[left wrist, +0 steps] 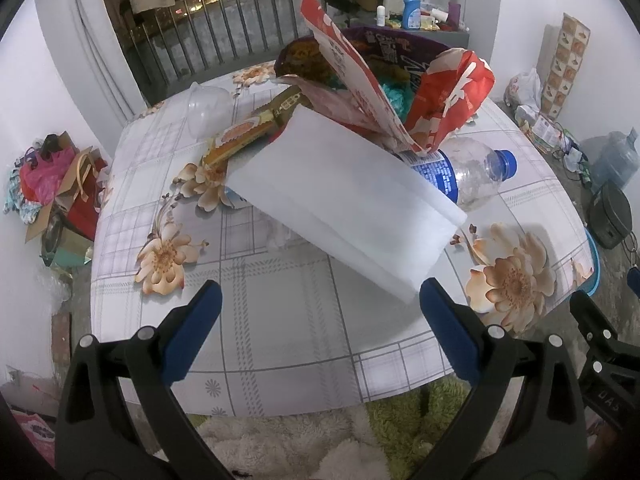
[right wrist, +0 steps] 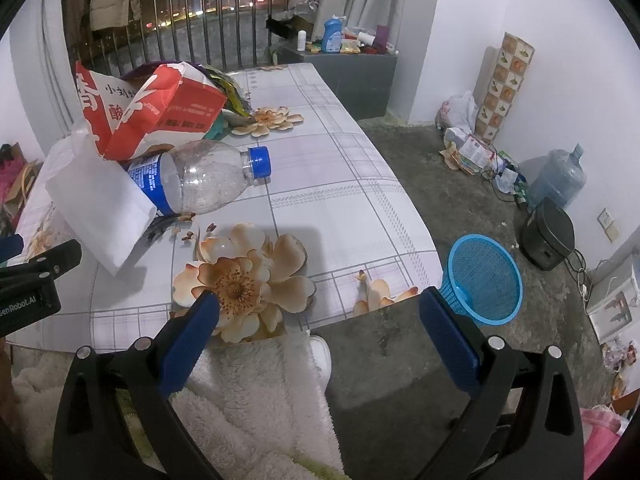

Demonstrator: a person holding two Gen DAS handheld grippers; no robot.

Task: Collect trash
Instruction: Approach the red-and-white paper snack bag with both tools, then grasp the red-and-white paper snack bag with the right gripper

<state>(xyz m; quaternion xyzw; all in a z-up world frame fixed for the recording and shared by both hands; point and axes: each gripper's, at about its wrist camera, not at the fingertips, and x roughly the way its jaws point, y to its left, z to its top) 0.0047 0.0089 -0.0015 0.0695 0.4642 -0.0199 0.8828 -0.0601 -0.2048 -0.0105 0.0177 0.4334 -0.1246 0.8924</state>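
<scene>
A pile of trash lies on the flowered table [left wrist: 280, 320]: a white foam sheet [left wrist: 344, 196], a clear plastic bottle with a blue cap [left wrist: 476, 172], a red-and-white paper bag [left wrist: 452, 96], a yellow wrapper [left wrist: 244, 136] and a purple snack bag [left wrist: 384, 40]. My left gripper [left wrist: 320, 312] stands open just short of the foam sheet's near end, holding nothing. In the right wrist view the bottle [right wrist: 212, 180], the foam sheet [right wrist: 100, 204] and the red bag [right wrist: 160, 108] sit at the left. My right gripper [right wrist: 320, 316] hangs open over the table's front edge, empty. A blue mesh basket [right wrist: 486, 276] stands on the floor to the right.
A clear plastic lid [left wrist: 208, 104] rests at the table's far left. Bags and boxes [left wrist: 60, 192] clutter the floor on the left. A water jug [right wrist: 560, 176], a black appliance [right wrist: 548, 232] and cables lie along the right wall. A fluffy white cloth [right wrist: 256, 400] covers the seat below.
</scene>
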